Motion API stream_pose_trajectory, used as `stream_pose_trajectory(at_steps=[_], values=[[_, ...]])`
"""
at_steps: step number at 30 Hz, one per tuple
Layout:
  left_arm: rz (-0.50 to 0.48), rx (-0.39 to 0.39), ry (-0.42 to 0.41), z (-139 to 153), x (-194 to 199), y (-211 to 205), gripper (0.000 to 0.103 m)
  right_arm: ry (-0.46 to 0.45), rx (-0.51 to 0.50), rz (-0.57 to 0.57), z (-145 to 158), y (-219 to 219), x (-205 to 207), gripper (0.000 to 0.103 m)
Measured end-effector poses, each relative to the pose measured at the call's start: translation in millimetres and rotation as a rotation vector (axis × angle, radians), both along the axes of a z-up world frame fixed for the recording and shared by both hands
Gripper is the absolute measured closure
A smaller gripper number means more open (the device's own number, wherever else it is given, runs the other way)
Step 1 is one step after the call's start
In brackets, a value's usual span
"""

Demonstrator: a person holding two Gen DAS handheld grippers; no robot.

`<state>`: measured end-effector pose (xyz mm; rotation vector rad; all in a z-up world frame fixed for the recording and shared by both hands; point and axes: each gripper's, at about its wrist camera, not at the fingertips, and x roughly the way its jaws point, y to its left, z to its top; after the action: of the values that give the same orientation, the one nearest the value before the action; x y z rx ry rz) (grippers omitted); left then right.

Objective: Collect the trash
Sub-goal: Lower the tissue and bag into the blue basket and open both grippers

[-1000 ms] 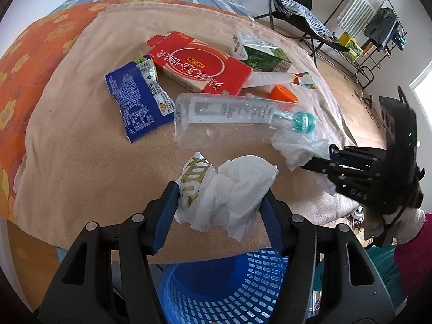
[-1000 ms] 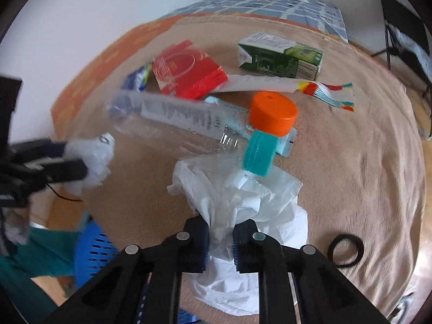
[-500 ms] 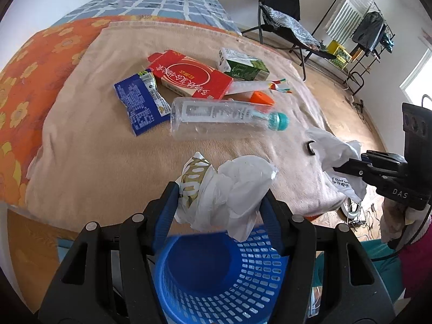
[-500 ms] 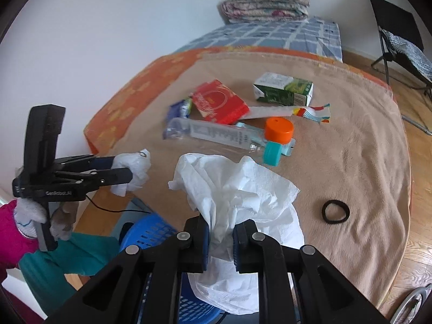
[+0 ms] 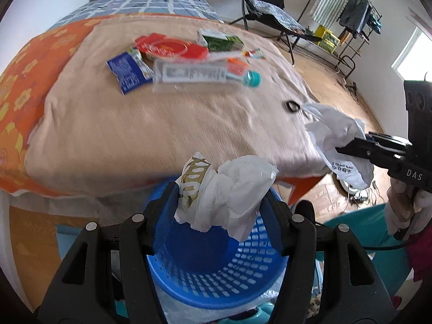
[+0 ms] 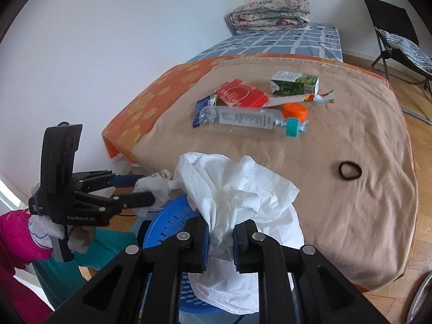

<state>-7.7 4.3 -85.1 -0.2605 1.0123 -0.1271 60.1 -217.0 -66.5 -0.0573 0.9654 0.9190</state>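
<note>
My left gripper (image 5: 221, 205) is shut on a crumpled white wrapper with gold print (image 5: 224, 186) and holds it over the blue basket (image 5: 216, 270). It also shows in the right wrist view (image 6: 140, 189). My right gripper (image 6: 220, 240) is shut on a large white tissue (image 6: 237, 197) above the basket (image 6: 164, 221); in the left wrist view it (image 5: 340, 148) holds the tissue (image 5: 337, 132) off the bed's right corner. Still on the beige blanket (image 5: 135, 135): a clear bottle (image 5: 194, 74), a red box (image 5: 170, 48), a blue packet (image 5: 127, 70) and a green carton (image 5: 221, 40).
A black hair tie (image 6: 350, 170) lies on the blanket near the front. An orange cap (image 6: 295, 110) sits beside the bottle (image 6: 243, 118). A folded quilt (image 6: 270, 13) lies at the bed's far end. A black folding chair (image 6: 397, 35) stands on the wood floor to the right.
Both grippers have pulled back from the bed with their trash and now hang over the blue basket, which shows more fully. The things on the blanket have not moved.
</note>
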Motion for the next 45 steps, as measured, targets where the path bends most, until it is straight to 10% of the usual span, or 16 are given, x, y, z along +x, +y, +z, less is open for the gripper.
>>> stream_pose_trajectory(at_steps=[30,40,45], values=[[-0.003,0.014,0.229,-85.8,-43.1,-21.2,0.042,0.188,-0.099,0.094,-83.9,45.2,-43.0,0.084],[0.0,0.015,0.234,-86.4,-36.5,-21.4,0.034,0.213,-0.089,0.062,-87.6,46.8,-35.7,0.046],[0.002,0.019,0.235,-86.1,-35.3,-22.2,0.034,0.204,-0.09,0.062,-85.6,45.3,-37.3,0.044]])
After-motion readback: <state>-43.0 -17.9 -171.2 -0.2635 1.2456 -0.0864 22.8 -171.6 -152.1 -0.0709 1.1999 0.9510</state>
